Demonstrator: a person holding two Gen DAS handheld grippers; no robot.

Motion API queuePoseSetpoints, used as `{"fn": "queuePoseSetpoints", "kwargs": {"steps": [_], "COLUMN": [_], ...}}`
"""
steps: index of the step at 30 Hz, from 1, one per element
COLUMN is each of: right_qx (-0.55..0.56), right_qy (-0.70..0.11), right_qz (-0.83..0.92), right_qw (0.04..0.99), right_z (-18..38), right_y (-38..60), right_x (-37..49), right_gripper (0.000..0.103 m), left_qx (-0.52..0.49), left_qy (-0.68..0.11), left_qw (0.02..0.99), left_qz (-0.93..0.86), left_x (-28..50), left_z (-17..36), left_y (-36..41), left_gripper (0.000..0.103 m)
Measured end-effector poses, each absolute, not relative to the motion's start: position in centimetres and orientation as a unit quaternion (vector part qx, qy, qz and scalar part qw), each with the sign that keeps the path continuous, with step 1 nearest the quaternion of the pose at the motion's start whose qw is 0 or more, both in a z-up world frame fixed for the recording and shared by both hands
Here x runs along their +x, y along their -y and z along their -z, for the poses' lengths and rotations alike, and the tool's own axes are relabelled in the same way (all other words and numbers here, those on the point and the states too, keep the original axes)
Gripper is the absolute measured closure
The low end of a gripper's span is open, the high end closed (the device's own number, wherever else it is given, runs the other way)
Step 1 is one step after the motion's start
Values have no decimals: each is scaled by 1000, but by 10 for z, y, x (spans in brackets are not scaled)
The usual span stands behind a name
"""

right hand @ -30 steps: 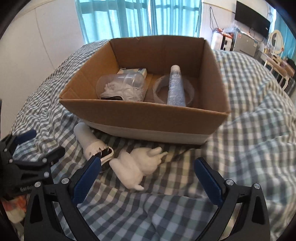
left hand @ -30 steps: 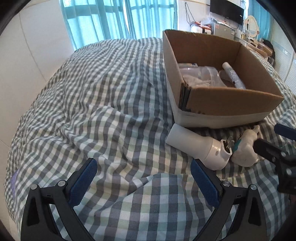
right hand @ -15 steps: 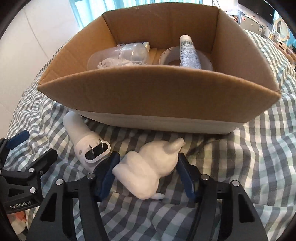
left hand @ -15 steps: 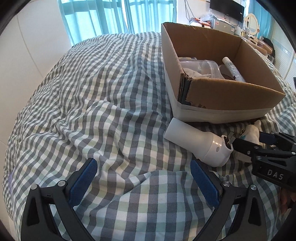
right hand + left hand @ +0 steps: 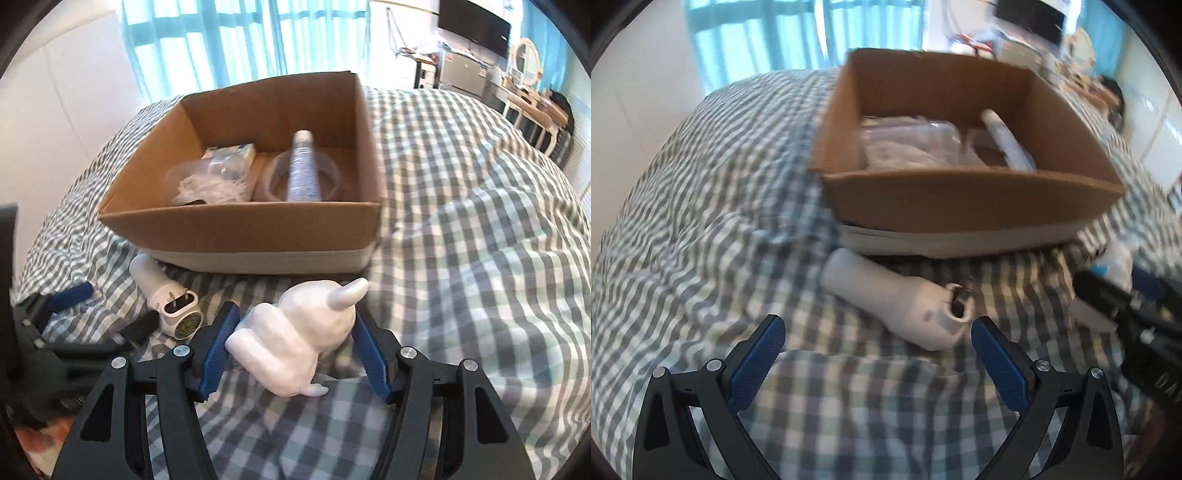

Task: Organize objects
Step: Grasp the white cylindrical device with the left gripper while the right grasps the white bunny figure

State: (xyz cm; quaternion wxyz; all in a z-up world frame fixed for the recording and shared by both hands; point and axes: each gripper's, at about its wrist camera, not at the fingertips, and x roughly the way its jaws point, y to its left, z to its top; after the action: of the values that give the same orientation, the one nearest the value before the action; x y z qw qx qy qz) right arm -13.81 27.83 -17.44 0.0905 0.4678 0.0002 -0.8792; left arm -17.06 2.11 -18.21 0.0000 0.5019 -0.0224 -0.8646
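Bed: checked cover, cardboard box on it.
Right tongs: clamped on white figurine (near box).
Left tongs: spread wide, near white plug-in device.

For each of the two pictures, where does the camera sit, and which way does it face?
Left wrist: on the left gripper, open, facing the white plug-in device and cardboard box; the other gripper shows at right.
Right wrist: on the right gripper, closed on the white figurine, facing the box.
Shared: box, device, checked blanket.
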Motion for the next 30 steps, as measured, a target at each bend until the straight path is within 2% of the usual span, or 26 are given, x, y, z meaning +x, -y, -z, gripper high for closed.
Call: {"fn": "queuePoseSetpoints", "kwargs": {"steps": [12,13,15,17,22,24,30], "right_qx": [479,480,481,483,483,481,466], "right_qy": [32,32,28,20,11,7,-17], "right_qz": [872,871,870,869,870,871,879], "right_qw": [98,98,100,100,99,99,97], "right_z": [176,177,178,179,179,177,166], "right_y": [-287,-287,-283,-279,-277,-276,-270], "right_x": [-155,-155,-155,-155,-153,-151,-138], "right_gripper": [41,41,41,41,41,41,41], "left_qx": [538,541,537,533,533,535,523], "left_qy": [-22,-25,-35,-45,-62,-67,-71], "left_qw": [27,28,30,27,16,8,-6], "left_qz": [842,840,842,844,844,842,849], "left_x": [-207,-208,-206,-204,-192,-187,-157], "left_z": [219,222,223,221,215,211,187], "left_y": [-34,-32,-29,-26,-19,-15,-3], "left_gripper": [0,1,12,15,31,40,42]}}
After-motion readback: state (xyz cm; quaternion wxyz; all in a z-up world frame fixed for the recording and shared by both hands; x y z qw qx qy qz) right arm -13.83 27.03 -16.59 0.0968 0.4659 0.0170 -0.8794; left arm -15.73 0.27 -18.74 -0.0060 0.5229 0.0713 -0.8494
